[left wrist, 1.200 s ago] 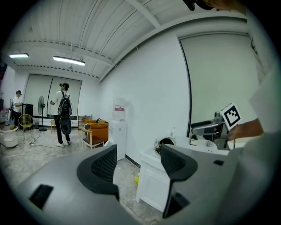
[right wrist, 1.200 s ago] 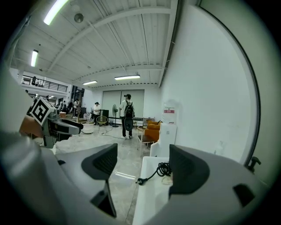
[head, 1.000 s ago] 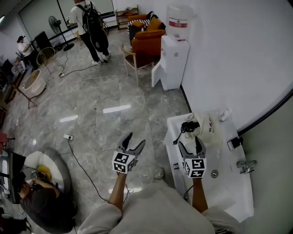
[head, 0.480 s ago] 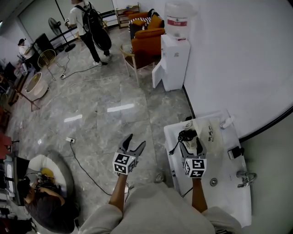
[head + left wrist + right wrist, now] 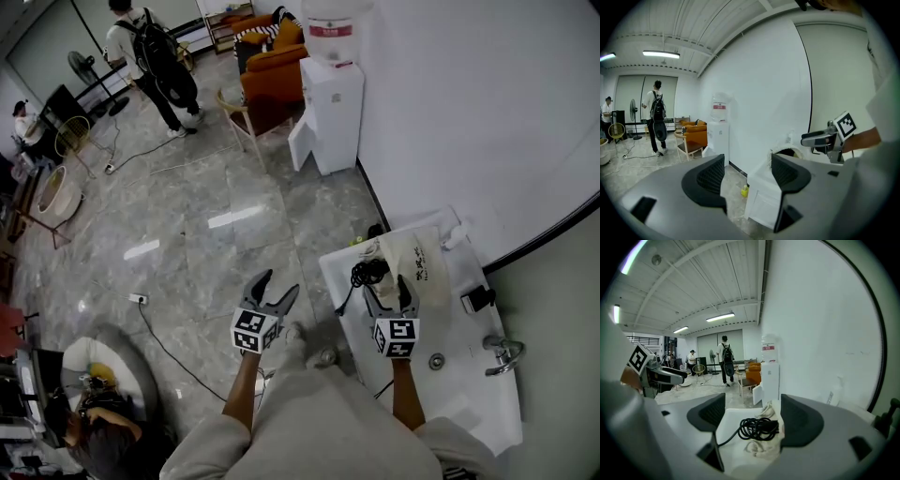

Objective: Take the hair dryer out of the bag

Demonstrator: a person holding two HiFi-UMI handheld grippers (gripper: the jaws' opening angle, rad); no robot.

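Observation:
A cream cloth bag (image 5: 414,267) lies on the far part of the white counter (image 5: 469,384). A black coiled cord (image 5: 367,273) with a dark body spills from its left side; the hair dryer itself I cannot make out clearly. My right gripper (image 5: 391,292) is open just short of the cord, which shows between its jaws (image 5: 757,428) on the crumpled bag (image 5: 761,447). Off the counter's left edge, over the floor, my left gripper (image 5: 273,288) is open and holds nothing. It looks toward the counter's end (image 5: 761,187).
A faucet (image 5: 502,351) and drain (image 5: 437,360) sit at the counter's right, with a small black item (image 5: 478,298) by the wall. Beyond the counter stand a water dispenser (image 5: 328,84), orange seats (image 5: 267,80) and a person with a backpack (image 5: 148,58). A cable (image 5: 178,356) runs across the floor.
The counter and bag have come closer and my right gripper has advanced to just short of the coiled cord. Both grippers stay open.

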